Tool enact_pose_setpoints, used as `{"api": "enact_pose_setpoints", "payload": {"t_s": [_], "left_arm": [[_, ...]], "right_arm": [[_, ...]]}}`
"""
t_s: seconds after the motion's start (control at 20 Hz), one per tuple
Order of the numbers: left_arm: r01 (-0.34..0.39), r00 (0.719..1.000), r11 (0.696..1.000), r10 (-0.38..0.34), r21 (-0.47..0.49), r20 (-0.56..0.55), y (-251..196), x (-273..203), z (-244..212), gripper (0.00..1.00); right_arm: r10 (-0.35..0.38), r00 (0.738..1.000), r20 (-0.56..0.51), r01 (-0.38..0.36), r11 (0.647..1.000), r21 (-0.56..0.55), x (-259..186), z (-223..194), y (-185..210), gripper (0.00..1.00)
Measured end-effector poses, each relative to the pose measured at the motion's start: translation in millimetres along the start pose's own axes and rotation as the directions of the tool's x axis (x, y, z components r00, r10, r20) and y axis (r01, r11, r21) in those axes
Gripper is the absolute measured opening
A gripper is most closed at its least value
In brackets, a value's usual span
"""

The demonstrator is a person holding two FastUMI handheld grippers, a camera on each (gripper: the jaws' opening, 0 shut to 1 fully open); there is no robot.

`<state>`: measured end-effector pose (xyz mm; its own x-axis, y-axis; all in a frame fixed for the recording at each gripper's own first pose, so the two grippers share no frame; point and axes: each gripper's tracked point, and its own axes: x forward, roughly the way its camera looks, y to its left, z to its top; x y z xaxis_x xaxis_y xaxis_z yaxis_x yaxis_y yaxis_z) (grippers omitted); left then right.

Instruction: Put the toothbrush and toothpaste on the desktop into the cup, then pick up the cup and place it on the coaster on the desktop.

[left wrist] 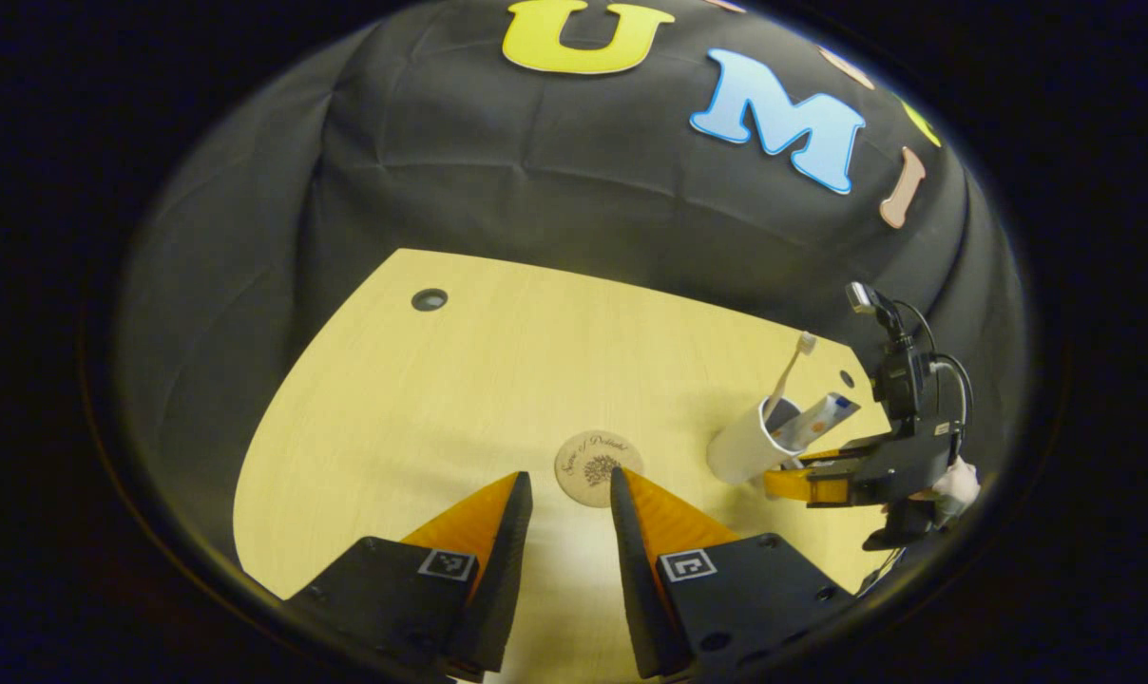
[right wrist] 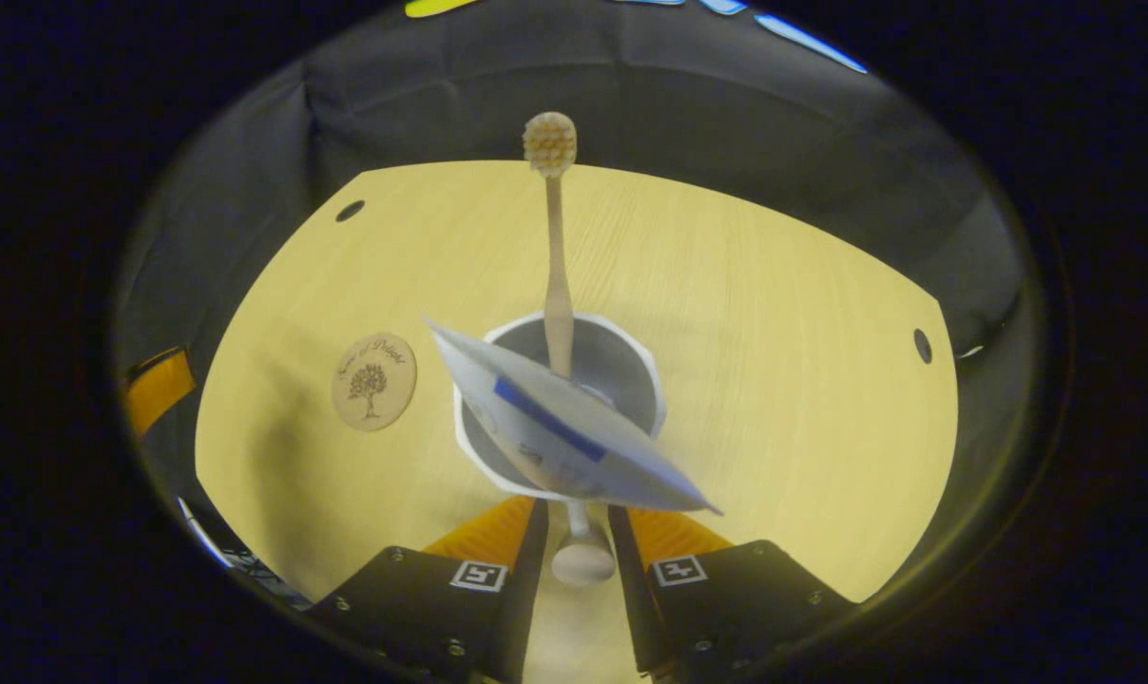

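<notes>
Cup [right wrist: 560,408]: white, upright on my worktop [right wrist: 802,380], holding toothbrush [right wrist: 557,275] and toothpaste [right wrist: 564,437].
Coaster [left wrist: 599,467]: flat on worktop, near cup, apart from it.
Right tongs [right wrist: 579,532]: fingers either side of cup's base; whether they pressed, I cannot tell.
Left tongs [left wrist: 571,499]: parted, empty, before coaster.

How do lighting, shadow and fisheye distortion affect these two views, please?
Left gripper view: the desktop bows with the fisheye, and the cup stays sharp. Right gripper view: a soft shadow falls beside the coaster, while the close toothpaste looks swollen and soft-edged.
</notes>
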<state>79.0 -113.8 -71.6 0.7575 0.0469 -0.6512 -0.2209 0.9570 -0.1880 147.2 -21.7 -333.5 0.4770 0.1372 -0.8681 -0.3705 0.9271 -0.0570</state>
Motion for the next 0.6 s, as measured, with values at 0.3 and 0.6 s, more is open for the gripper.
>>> {"api": "enact_pose_setpoints", "payload": {"t_s": [0.3,0.6], "left_arm": [[0.008,1.000,1.000,-0.008,0.020,-0.019,-5.7,4.1,0.3,0.56],[0.009,0.999,1.000,-0.008,0.008,-0.032,-4.5,6.3,-3.0,0.56]], "right_arm": [[-0.002,1.000,0.021,0.001,0.999,0.042,11.0,0.8,-0.9,0.41],[-0.011,1.000,0.023,0.010,0.999,0.051,10.2,-0.7,-0.5,0.25]]}}
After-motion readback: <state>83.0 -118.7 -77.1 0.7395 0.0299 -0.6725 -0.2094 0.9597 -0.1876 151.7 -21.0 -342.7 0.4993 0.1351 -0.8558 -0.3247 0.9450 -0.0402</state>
